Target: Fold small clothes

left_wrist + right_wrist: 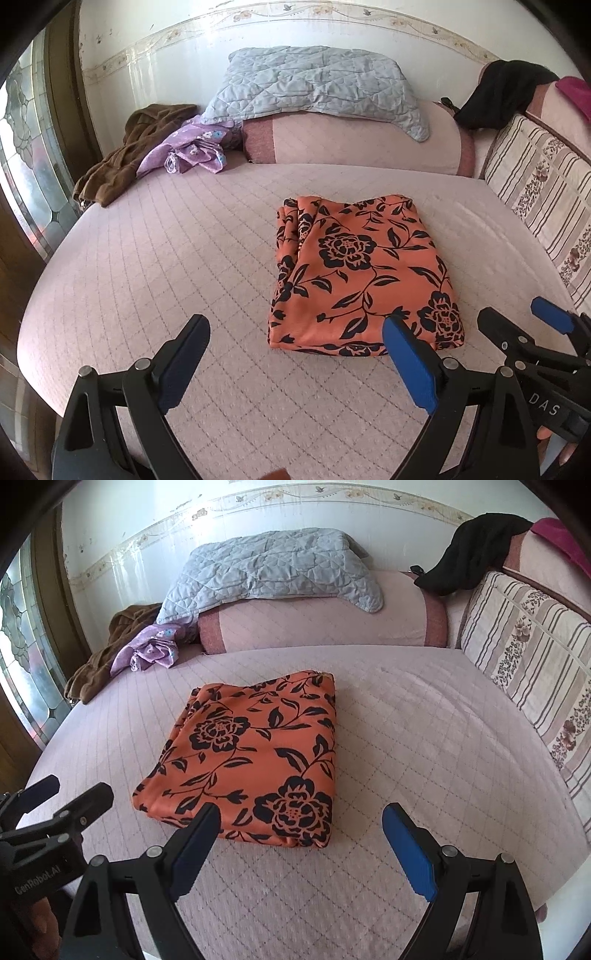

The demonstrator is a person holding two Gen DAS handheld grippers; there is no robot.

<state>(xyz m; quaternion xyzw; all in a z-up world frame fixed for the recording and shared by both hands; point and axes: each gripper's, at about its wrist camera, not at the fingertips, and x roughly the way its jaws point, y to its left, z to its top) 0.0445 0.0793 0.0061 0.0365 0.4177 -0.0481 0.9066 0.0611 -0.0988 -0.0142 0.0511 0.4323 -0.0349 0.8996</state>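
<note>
the orange cloth garment with a black flower print (255, 760) lies folded into a compact, roughly rectangular stack near the middle of the pink quilted bed cover (424, 746), free of both tools. judged from its squared edges and stacked layers, this piece appears finished or close to it.

the left gripper (295, 354) hangs above the near edge of the bed with its fingers spread wide and nothing between them. the right gripper (301, 840) hangs likewise, fingers spread wide, empty, just short of the garment's near hem.

possible remaining work: a crumpled purple flowered cloth (192, 151) and a brown bunched garment (122, 155) lie unfolded at the far left corner, below a grey quilted pillow (317, 85). a black garment (476, 546) hangs over the backrest at the right.

not determinable: what kind of garment the orange piece is, how many folds it has, and whether the far items belong to the task. the hands are almost wholly out of frame.
</note>
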